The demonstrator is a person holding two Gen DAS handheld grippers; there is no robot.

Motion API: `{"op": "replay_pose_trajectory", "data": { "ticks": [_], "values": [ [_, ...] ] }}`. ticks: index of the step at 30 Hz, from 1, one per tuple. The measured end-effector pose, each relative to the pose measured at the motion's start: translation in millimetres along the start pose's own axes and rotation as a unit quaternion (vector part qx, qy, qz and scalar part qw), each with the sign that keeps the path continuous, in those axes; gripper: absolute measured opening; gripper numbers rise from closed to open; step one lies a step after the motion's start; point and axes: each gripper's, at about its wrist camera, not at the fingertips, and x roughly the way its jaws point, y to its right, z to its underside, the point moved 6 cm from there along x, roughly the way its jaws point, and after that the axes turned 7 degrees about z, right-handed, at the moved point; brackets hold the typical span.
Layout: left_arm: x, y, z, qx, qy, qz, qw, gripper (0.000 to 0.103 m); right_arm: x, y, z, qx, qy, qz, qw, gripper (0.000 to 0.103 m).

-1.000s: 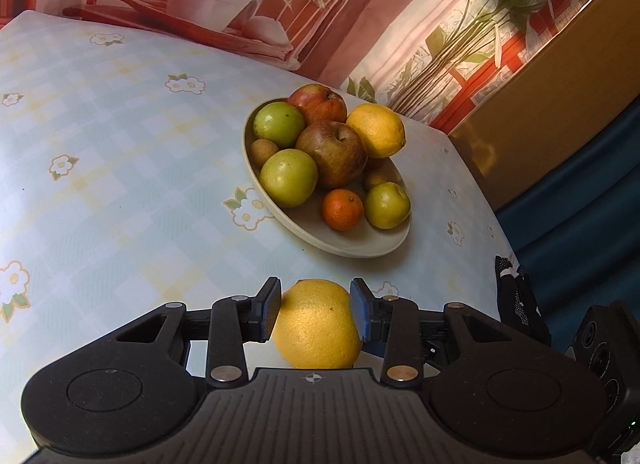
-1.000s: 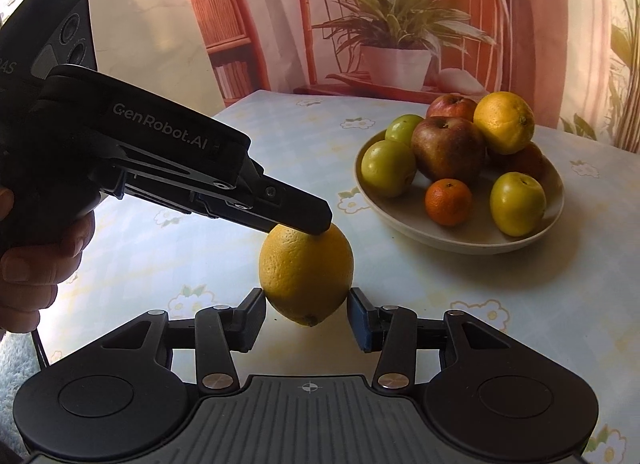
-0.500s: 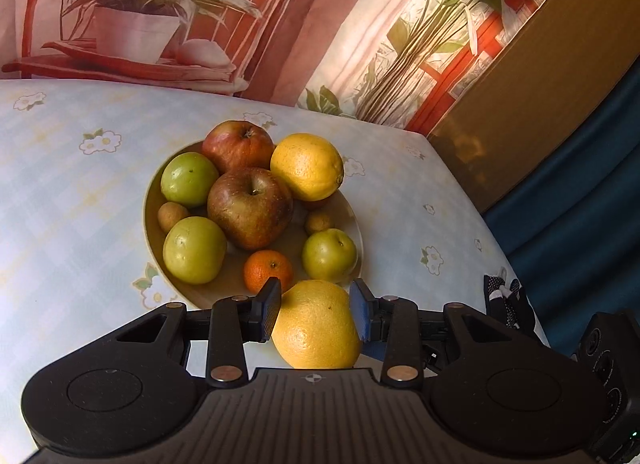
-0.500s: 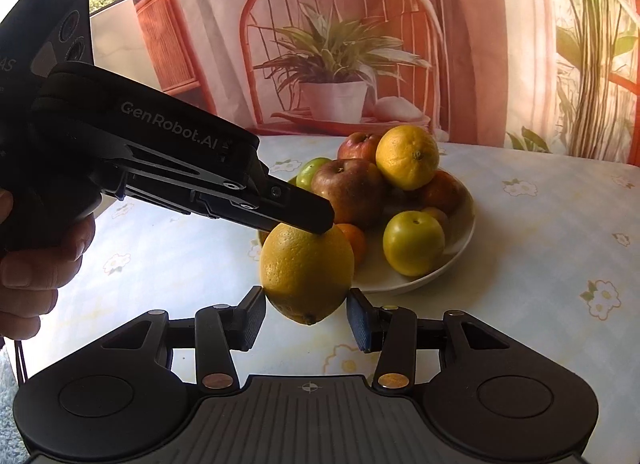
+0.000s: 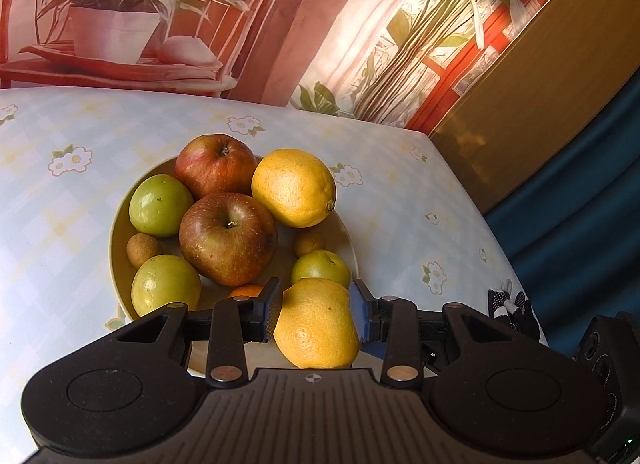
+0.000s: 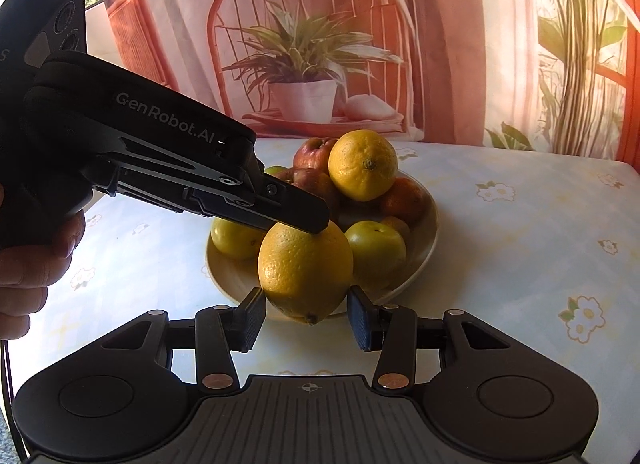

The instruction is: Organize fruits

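Carrying stage: the left claw [image 5: 316, 304] is bringing the large yellow dimpled citrus fruit [image 5: 316, 328] to the cream-coloured shallow round bowl [image 5: 114, 240].
Change over the last second: the bowl was lying well ahead on the bench [image 5: 400, 203]; it is now sitting directly under the claw tips, and its near rim is passing out of sight beneath the claw body.
Left claw state: both pads are pressing on the flanks of the citrus fruit, so the claw is clamped on it and is carrying its weight.
Right claw state: the right claw [image 6: 306, 316] is travelling alongside with its jaws partly apart; a gap is showing on each side of the fruit and nothing is being gripped.
Fruit position: the citrus fruit is hanging in the air over the near edge of the bowl, just beside a small green round fruit [image 5: 320, 266] and a small orange mandarin [image 5: 246, 291].
Bowl contents: a large red-brown apple [image 5: 228, 238] and a second yellow citrus fruit [image 5: 294, 187] are occupying the centre and the far side.
Meaning for the task: the approach is appearing nearly complete; lowering and release are still remaining.
Caution: free space is appearing limited to the near side, so a release from height is risking a roll onto the bench.
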Motion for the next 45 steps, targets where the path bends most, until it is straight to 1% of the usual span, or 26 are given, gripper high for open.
{"op": "replay_pose_trajectory", "data": {
  "ticks": [4, 9, 14, 19, 24, 30, 32, 35, 39, 40, 41, 45],
  "values": [
    [0, 0, -1, 0.0, 0.001, 0.001, 1.0, 0.039, 1, 4, 0, -0.002, -0.003, 0.009, 1.0, 0.042],
    [-5, -4, -3, 0.001, 0.009, -0.01, 0.9999, 0.039, 3, 7, 1, -0.002, -0.009, 0.018, 1.0, 0.041],
    [-14, -13, -2, -0.001, 0.017, -0.029, 0.9994, 0.037, 6, 11, 1, 0.009, -0.018, 0.03, 0.999, 0.042],
    [-25, -18, -2, 0.001, 0.025, -0.045, 0.9987, 0.037, 6, 9, 1, 0.006, -0.021, 0.038, 0.999, 0.042],
    [-36, -22, -1, 0.017, 0.033, -0.07, 0.9969, 0.037, 7, 10, 1, 0.015, -0.026, 0.045, 0.999, 0.042],
    [-53, -25, 3, 0.048, 0.045, -0.113, 0.9914, 0.039, 4, 7, 0, 0.008, -0.026, 0.058, 0.998, 0.042],
    [-60, -27, 6, 0.054, 0.05, -0.124, 0.9896, 0.04, 3, 5, 0, 0.005, -0.026, 0.062, 0.998, 0.042],
    [-68, -29, 8, 0.054, 0.055, -0.131, 0.9884, 0.04, 1, 4, 0, 0.004, -0.025, 0.065, 0.998, 0.042],
    [-77, -30, 11, 0.06, 0.06, -0.141, 0.9864, 0.04, -5, 1, -5, 0.004, -0.013, 0.063, 0.998, 0.042],
    [-79, -29, 12, 0.062, 0.062, -0.142, 0.986, 0.04, -8, 0, -7, 0.005, -0.007, 0.061, 0.998, 0.041],
    [-81, -28, 12, 0.063, 0.063, -0.142, 0.9858, 0.04, -9, -1, -8, 0.005, -0.001, 0.058, 0.998, 0.038],
    [-83, -26, 16, 0.068, 0.064, -0.142, 0.9855, 0.04, -8, -3, -14, 0.008, 0.005, 0.06, 0.998, 0.038]
  ]
}}
